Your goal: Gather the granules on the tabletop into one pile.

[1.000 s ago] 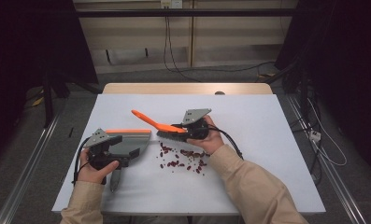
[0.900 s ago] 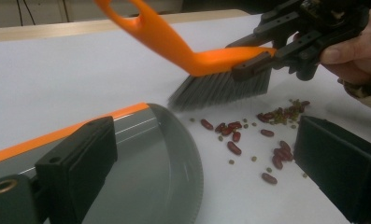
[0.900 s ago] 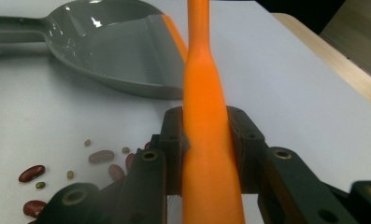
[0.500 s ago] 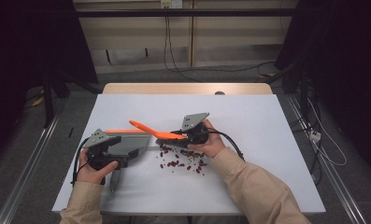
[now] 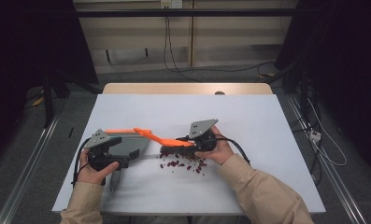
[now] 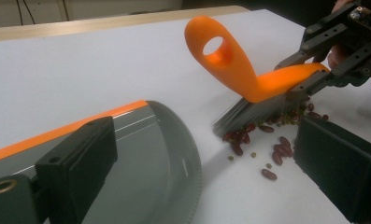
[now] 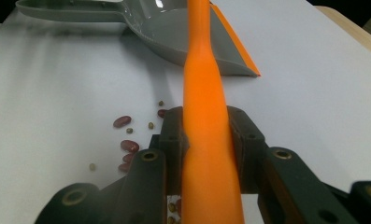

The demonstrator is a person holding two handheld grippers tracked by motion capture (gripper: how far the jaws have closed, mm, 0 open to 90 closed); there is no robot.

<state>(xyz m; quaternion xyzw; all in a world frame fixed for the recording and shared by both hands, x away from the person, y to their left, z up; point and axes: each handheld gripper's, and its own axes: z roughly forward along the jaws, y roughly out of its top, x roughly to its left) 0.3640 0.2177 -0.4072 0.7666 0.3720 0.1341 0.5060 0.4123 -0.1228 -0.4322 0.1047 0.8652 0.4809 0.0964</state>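
On the white table [image 5: 248, 121], seen from the high view, I take the grey dustpan [image 5: 131, 145] as my landmark. My left gripper [image 5: 109, 156] sits at its handle end, but from here I cannot tell how its jaws stand. Just to the right of the dustpan's mouth lies a scatter of red beans [image 5: 183, 164], and my right gripper [image 5: 192, 143] holds the orange brush [image 5: 162, 138] over them, its handle reaching toward the dustpan.

In the left gripper view, the dustpan's toothed lip [image 6: 192, 154] is near the beans [image 6: 272, 154] but apart from them. The brush bristles [image 6: 248, 112] touch the far side of the pile. No bean is inside the dustpan. The two black jaws [image 6: 75, 158] stand wide, one over the pan, and whether they pinch the handle I cannot tell.

In the right gripper view, the jaws are closed tight on the brush handle [image 7: 206, 140], and the dustpan [image 7: 174, 28] lies ahead, empty.

I judge the sweeping as only begun: tools are placed, all beans remain to push into the dustpan.
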